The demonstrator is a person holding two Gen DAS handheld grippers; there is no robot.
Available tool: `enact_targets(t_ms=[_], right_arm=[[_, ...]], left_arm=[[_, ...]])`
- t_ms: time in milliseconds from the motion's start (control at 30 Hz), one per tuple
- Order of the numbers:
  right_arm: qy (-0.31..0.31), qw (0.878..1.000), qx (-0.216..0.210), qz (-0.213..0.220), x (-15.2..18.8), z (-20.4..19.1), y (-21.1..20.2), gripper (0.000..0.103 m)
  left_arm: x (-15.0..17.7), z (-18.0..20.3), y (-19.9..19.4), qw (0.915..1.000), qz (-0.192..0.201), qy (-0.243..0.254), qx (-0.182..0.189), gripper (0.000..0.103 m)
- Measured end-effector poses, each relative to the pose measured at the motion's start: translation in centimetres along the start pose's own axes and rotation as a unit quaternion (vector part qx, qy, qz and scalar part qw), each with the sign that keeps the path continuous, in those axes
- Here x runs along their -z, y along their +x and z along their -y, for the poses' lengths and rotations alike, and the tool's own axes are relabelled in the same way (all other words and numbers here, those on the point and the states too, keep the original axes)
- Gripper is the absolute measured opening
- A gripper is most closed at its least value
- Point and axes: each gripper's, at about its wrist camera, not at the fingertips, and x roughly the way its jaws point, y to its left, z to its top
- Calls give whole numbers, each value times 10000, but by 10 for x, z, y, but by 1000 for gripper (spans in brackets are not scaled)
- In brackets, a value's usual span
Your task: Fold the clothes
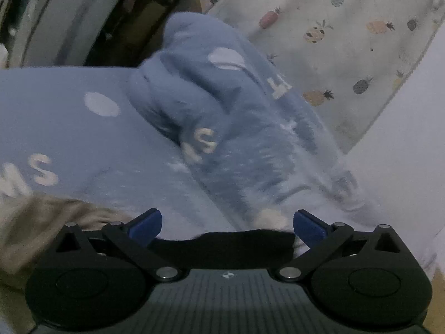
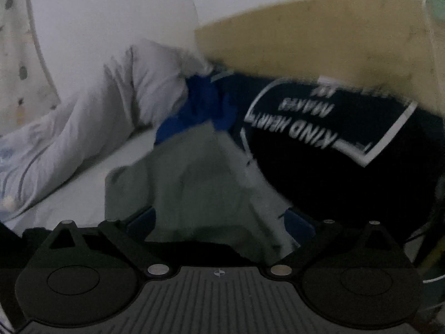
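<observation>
In the left wrist view a light blue garment (image 1: 194, 128) with white dots and letters lies bunched and rumpled on the bed, blurred by motion. My left gripper (image 1: 226, 226) is open just above its near edge, the blue pads wide apart, with nothing between them. In the right wrist view a grey-green garment (image 2: 194, 172) lies right in front of my right gripper (image 2: 219, 222), which is open over it. A dark navy shirt (image 2: 319, 139) with white lettering lies behind it, with a bright blue cloth (image 2: 200, 103) and a pale grey garment (image 2: 116, 105) to the left.
A pineapple-print sheet (image 1: 347, 27) covers the bed at the right of the left wrist view. A beige cloth (image 1: 33, 222) lies at the lower left. A yellow wooden board (image 2: 319, 36) stands behind the clothes pile. White bedding (image 2: 83, 189) lies under the grey-green garment.
</observation>
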Motion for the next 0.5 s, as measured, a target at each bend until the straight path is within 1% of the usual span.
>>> enact_targets(t_ms=[67, 100, 167, 233, 300, 367, 500], right_arm=[[-5, 9996, 33, 264, 2, -11, -20, 100], [12, 9996, -41, 275, 7, -18, -26, 101], [55, 9994, -240, 228, 17, -34, -34, 102], [89, 9989, -471, -12, 28, -47, -36, 102], [24, 9979, -608, -228, 36, -59, -37, 102], [-133, 9972, -657, -345, 43, -72, -37, 102], [-248, 9969, -595, -444, 47, -91, -33, 102]], left_arm=[[8, -10, -3, 9992, -211, 308, -161, 103], [17, -14, 0, 9978, -345, 507, -244, 103], [32, -16, 12, 9948, -596, 782, -275, 103], [41, -16, 28, 9929, -762, 879, -260, 103], [45, -15, 41, 9930, -783, 869, -181, 103], [46, -11, 55, 9924, -792, 932, -149, 103], [44, 1, 86, 9898, -790, 1173, -160, 103]])
